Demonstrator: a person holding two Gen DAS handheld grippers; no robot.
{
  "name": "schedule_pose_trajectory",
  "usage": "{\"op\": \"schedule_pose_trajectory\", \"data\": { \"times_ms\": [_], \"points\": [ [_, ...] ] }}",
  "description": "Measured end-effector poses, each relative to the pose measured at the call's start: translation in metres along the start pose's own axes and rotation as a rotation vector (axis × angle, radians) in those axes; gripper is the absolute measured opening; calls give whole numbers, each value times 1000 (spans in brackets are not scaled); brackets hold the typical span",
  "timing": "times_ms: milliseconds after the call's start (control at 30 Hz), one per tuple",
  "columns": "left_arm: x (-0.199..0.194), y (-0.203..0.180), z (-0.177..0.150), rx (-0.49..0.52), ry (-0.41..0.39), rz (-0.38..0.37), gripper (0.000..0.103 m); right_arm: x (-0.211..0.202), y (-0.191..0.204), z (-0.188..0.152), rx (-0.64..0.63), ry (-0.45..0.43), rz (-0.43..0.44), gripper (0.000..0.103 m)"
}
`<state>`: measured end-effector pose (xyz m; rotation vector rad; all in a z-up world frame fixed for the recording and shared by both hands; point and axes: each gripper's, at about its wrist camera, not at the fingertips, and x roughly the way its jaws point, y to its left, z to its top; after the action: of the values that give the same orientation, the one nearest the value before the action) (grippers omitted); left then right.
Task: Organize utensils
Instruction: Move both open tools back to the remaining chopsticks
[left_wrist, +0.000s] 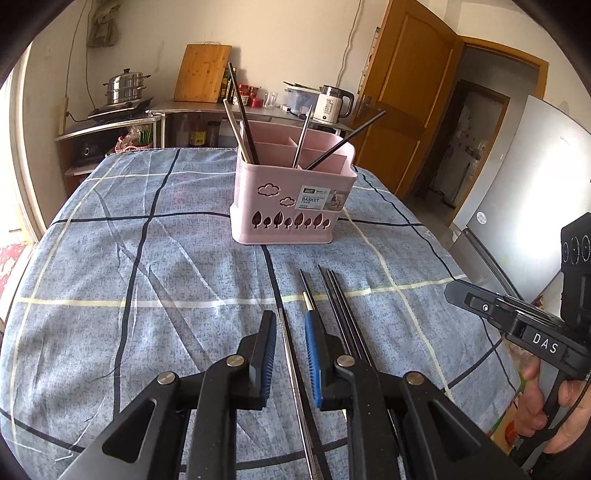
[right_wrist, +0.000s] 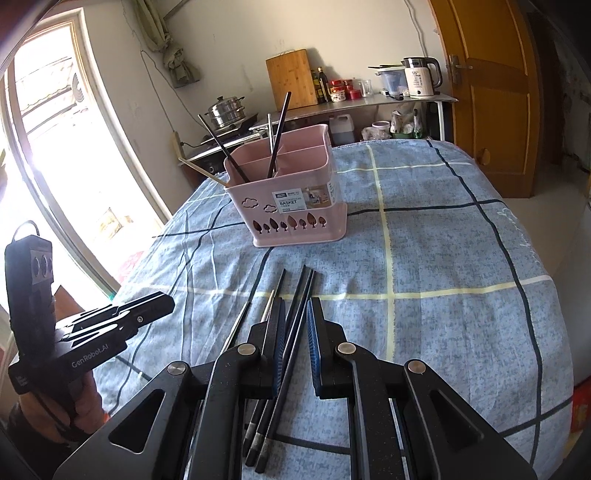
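Note:
A pink divided basket (left_wrist: 291, 206) (right_wrist: 295, 206) stands on the blue checked tablecloth (left_wrist: 147, 258), with black, silver and wooden chopsticks leaning in its compartments. Several loose chopsticks lie on the cloth in front of it. My left gripper (left_wrist: 289, 317) is open just above the cloth, straddling a silver chopstick (left_wrist: 291, 369); its pads stand clear of it. Black chopsticks (left_wrist: 343, 317) lie just to its right. My right gripper (right_wrist: 296, 302) is open around the black chopsticks (right_wrist: 299, 295), with cloth showing beside them. Each gripper also shows from the side: the right gripper (left_wrist: 454, 291), the left gripper (right_wrist: 170, 301).
Behind the table a steel counter (right_wrist: 369, 101) carries a kettle (left_wrist: 334, 103), a cutting board (left_wrist: 203, 74), jars and a steamer pot (left_wrist: 125, 86). A wooden door (left_wrist: 406, 92) and a fridge (left_wrist: 535, 184) stand right. The window (right_wrist: 44, 147) is left. The table's edges fall away on both sides.

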<state>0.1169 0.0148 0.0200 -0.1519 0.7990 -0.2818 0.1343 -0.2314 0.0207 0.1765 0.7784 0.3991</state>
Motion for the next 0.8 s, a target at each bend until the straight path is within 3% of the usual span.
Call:
{"op": "schedule_pose_trajectory", "data": {
  "times_ms": [133,700,800],
  "points": [
    [9,1,-2,-3,23,-2,24,5,-1,-2,1,14,4,12],
    [88,3,-11,2,191,31,24,36,-10,-9,19,88,-6,12],
    [94,0,-12,23,181,51,24,44,-12,-8,22,102,-6,12]
  ]
}}
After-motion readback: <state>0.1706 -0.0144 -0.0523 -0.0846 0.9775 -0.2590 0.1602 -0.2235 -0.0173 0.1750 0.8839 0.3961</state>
